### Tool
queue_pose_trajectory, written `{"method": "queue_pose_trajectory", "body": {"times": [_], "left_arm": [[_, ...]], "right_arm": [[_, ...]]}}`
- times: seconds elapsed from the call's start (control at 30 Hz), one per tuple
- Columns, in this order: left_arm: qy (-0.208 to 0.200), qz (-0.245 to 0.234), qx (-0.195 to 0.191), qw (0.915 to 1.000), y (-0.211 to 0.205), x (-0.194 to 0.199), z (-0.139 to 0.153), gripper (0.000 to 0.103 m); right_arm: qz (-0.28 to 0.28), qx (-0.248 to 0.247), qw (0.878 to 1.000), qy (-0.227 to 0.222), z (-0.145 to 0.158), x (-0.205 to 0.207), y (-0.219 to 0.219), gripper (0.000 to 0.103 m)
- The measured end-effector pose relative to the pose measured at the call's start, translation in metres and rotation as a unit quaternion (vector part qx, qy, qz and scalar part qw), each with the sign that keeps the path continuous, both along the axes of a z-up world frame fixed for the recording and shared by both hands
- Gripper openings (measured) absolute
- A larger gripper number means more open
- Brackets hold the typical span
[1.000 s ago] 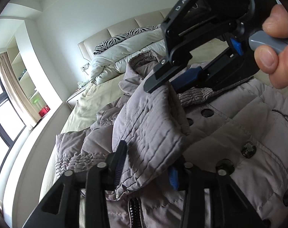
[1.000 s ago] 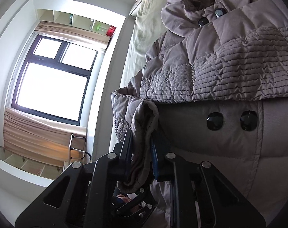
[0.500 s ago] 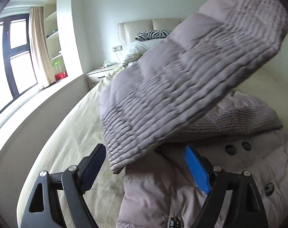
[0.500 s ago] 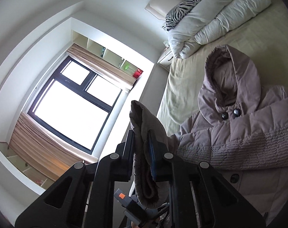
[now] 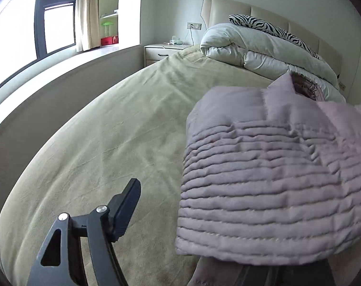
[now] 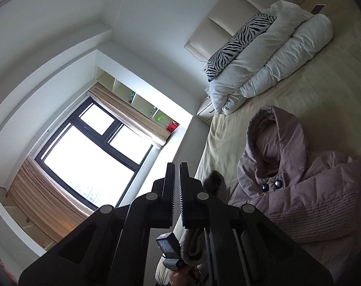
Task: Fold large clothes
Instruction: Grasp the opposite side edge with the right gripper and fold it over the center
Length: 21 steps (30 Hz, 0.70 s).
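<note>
Our right gripper [image 6: 177, 188] is pinched nearly closed on nothing; the hooded puffer coat [image 6: 299, 190] lies on the bed [image 5: 109, 131] to its right. The quilted sleeve [image 5: 263, 178], likely folded across, hides our left gripper's far finger, so its state is unclear.

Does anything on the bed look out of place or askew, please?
Only the coat: its quilted sleeve lies flopped across the body, rumpled rather than squared. The duvet is bundled at the headboard. Nothing looks spilled or damaged.
</note>
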<state>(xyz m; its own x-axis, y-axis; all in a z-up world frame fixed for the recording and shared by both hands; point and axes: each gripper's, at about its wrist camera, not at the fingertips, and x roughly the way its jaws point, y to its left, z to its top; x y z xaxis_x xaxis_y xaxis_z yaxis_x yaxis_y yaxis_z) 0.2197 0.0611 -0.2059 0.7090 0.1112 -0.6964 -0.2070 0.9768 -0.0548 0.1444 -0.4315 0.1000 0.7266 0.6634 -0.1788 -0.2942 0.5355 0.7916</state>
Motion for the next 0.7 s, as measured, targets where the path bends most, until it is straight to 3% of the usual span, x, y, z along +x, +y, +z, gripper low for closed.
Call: {"method": "queue_pose_trajectory", "body": {"times": [0.17,0.3,0.33,0.43,0.47,0.53,0.63,0.7], "left_arm": [[-0.009,-0.043,0.052,0.9977,-0.028,-0.004,-0.005,0.068],[0.001,-0.052,0.065,0.9965,-0.03,0.001,-0.007,0.068],[0.003,-0.053,0.066,0.9964,-0.028,0.001,-0.007,0.068],[0.007,-0.054,0.066,0.9963,-0.027,0.004,-0.009,0.068],[0.009,-0.055,0.066,0.9963,-0.026,0.004,-0.01,0.068],[0.011,-0.055,0.068,0.9961,-0.027,0.004,-0.012,0.068],[0.012,-0.056,0.077,0.9954,-0.031,0.005,-0.014,0.068],[0.011,-0.056,0.083,0.9949,-0.033,0.005,-0.014,0.068]], "right_arm": [[0.001,-0.032,0.994,0.101,-0.098,0.026,-0.017,0.004],[-0.019,-0.065,0.985,0.158,-0.174,0.023,-0.01,0.009],[-0.023,-0.079,0.982,0.168,-0.191,0.022,-0.007,0.022],[-0.028,-0.102,0.972,0.211,-0.241,0.019,0.001,0.075],[-0.032,-0.088,0.97,0.225,-0.257,0.019,0.0,0.079],[-0.027,-0.061,0.967,0.244,-0.278,0.017,-0.001,0.079],[0.006,-0.064,0.967,0.245,-0.29,0.015,0.009,0.079],[0.023,-0.069,0.962,0.262,-0.299,0.023,0.02,0.071]]}}
